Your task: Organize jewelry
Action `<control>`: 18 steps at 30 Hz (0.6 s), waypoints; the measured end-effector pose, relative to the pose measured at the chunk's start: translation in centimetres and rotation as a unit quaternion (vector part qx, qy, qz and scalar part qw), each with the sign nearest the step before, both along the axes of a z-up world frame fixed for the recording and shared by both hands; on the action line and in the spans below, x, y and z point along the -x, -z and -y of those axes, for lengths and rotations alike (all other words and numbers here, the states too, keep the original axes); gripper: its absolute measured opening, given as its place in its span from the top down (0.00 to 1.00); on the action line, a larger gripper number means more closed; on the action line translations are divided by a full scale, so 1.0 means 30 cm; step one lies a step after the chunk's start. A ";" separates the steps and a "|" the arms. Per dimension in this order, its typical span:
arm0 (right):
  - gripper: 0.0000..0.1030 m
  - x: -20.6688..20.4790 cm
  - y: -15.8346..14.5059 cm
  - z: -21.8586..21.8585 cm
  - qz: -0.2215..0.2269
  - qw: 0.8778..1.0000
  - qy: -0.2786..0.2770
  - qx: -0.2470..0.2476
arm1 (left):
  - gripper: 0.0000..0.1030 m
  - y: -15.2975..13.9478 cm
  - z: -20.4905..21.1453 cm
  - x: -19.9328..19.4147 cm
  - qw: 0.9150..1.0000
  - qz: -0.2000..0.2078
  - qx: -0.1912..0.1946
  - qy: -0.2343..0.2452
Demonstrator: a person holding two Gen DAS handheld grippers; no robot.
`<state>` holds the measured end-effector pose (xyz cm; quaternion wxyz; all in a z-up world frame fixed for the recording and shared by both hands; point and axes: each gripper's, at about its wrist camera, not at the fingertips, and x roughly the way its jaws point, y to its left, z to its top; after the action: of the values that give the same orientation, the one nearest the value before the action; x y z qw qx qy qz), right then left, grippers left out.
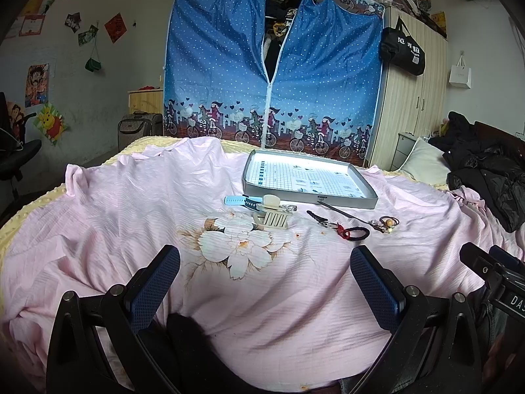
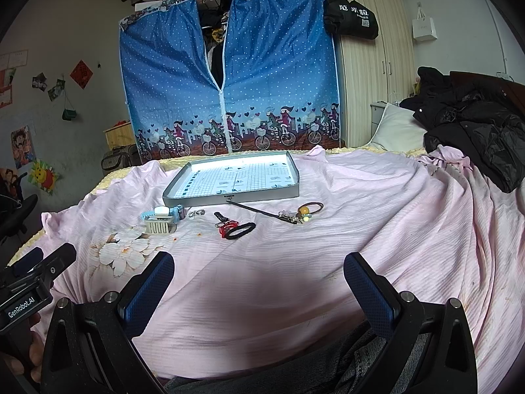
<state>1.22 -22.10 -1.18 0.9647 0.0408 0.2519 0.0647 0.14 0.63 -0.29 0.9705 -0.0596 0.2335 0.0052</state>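
Note:
A shallow grey tray (image 1: 344, 201) (image 2: 229, 197) with a grid-printed floor lies on the pink bedsheet. In front of it lie a cream hair claw (image 1: 272, 215) (image 2: 159, 223), a light blue watch (image 1: 236, 201) (image 2: 147, 214), a black hair tie with a red ornament (image 1: 352, 231) (image 2: 241, 229), a dark hair stick (image 1: 341, 210) (image 2: 259, 210) and a beaded hair tie (image 1: 387, 221) (image 2: 306, 210). My left gripper (image 1: 265, 259) is open, low and well short of the items. My right gripper (image 2: 259, 262) is open too, nothing between its fingers.
A blue fabric wardrobe (image 1: 272, 75) (image 2: 229, 75) stands behind the bed. Black jackets (image 1: 489, 170) (image 2: 472, 138) and a white pillow (image 2: 397, 131) lie at the right. The right gripper's body (image 1: 492, 272) shows beside the left one.

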 end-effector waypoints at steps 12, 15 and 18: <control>0.00 0.005 -0.003 0.002 0.002 1.000 0.000 -0.004 | 0.02 0.003 0.006 -0.004 1.000 0.002 0.001 0.002; 0.00 -0.003 -0.007 0.008 -0.007 1.000 -0.008 -0.018 | 0.02 0.002 0.006 -0.017 1.000 0.006 0.002 0.007; 0.00 -0.038 -0.010 0.021 -0.031 0.998 -0.035 -0.051 | 0.02 -0.009 0.000 -0.063 1.000 0.006 -0.007 0.007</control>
<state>2.35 -22.74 -0.89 0.9502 0.0833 0.2796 0.1095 2.02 0.62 -0.01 0.9722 -0.0508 0.2284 0.0001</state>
